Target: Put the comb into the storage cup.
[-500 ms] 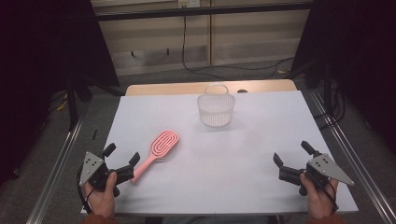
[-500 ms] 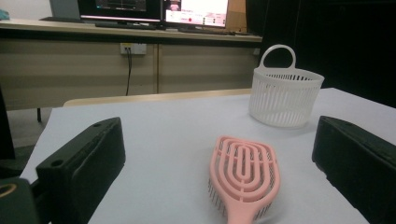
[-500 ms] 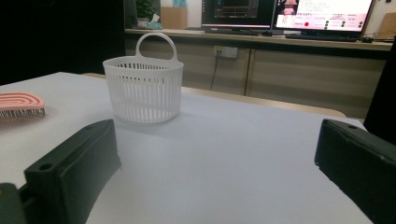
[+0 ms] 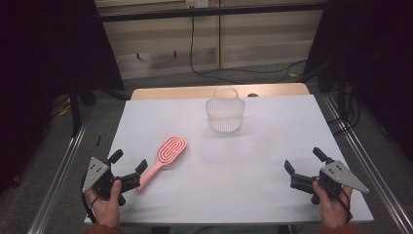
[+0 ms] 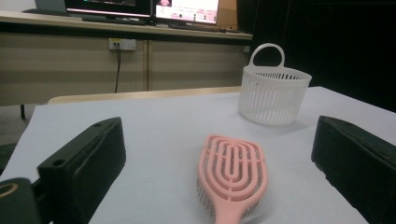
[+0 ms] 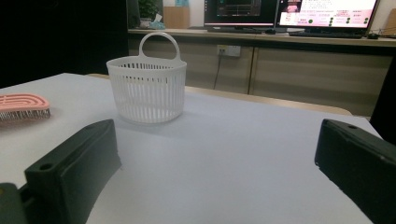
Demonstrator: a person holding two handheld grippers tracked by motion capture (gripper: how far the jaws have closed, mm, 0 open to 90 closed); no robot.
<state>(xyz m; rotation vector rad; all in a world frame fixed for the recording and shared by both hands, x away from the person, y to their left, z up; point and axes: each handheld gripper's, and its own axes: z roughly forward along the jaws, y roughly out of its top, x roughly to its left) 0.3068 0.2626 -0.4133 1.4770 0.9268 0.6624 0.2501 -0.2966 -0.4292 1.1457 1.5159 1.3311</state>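
Note:
A pink hairbrush (image 4: 166, 155) lies bristles down on the white table top (image 4: 253, 146), left of centre, with its handle pointing at my left gripper (image 4: 129, 162). That gripper is open, and its jaws stand either side of the handle end without touching it. In the left gripper view the hairbrush (image 5: 232, 172) lies between the wide-apart jaws of the left gripper (image 5: 217, 140). A white slatted basket (image 4: 225, 114) with a loop handle stands upright at the back centre. My right gripper (image 4: 303, 160) rests open at the front right, holding nothing.
In the right gripper view the basket (image 6: 147, 91) stands ahead on the left and the hairbrush (image 6: 23, 106) sits at the left edge. Metal rails (image 4: 363, 161) run along both sides of the table. A cabinet with monitors (image 6: 289, 11) stands behind it.

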